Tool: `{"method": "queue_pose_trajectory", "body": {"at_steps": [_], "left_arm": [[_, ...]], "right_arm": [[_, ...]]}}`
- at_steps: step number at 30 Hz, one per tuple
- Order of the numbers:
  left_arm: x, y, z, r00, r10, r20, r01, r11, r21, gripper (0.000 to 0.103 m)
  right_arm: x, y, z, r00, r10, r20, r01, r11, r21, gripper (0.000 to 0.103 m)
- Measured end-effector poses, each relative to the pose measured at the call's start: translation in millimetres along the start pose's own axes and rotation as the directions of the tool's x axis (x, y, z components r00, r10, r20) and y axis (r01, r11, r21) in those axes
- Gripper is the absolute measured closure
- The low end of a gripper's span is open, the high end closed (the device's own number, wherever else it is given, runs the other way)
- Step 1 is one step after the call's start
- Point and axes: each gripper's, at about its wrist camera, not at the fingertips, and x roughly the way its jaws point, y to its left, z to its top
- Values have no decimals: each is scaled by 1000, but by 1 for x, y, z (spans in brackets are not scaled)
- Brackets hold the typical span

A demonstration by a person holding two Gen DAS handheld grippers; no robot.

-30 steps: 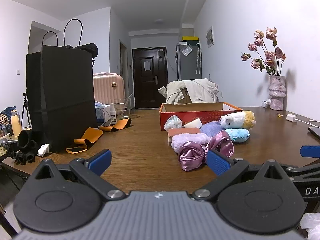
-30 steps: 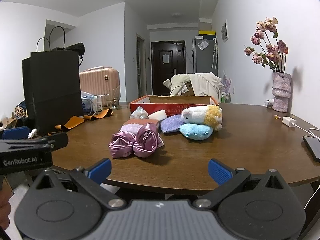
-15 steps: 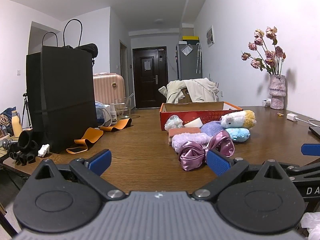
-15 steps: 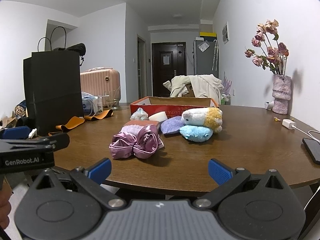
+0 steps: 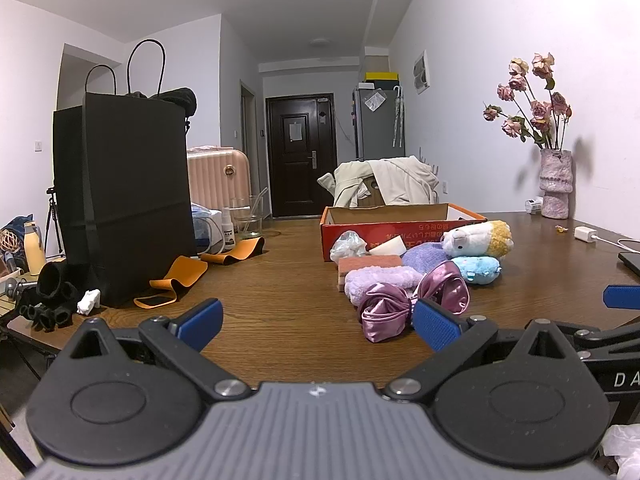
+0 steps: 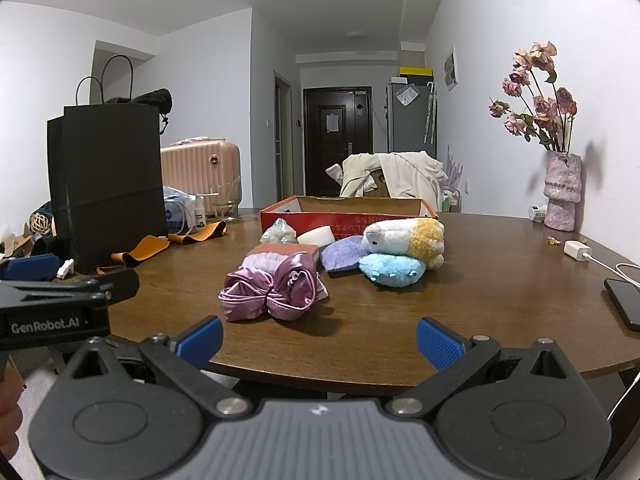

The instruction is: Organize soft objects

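Home living room; suitcase (image 6: 200,170), vase of flowers (image 6: 562,190), entrance door (image 6: 336,140)

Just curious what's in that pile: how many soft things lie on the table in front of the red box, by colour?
Purple or lilac: 3 (satin bow, fluffy cloth, flat pad)
White and yellow: 1 (plush)
Light blue: 1 (plush)
Orange: 1 (sponge)
White: 1 (sponge)
Total: 7

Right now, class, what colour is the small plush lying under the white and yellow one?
Light blue plush, clearest in the right wrist view.
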Motion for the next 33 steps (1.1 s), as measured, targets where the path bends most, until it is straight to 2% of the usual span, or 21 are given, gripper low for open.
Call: {"method": "queue_pose_trajectory", "body": {"at_steps": [33], "left_arm": [[-2,0,1,1000,1,-2,-1,1000,9,0]], "right_arm": [[0,1,1,1000,11,13,-11,1000,-7,0]]}}
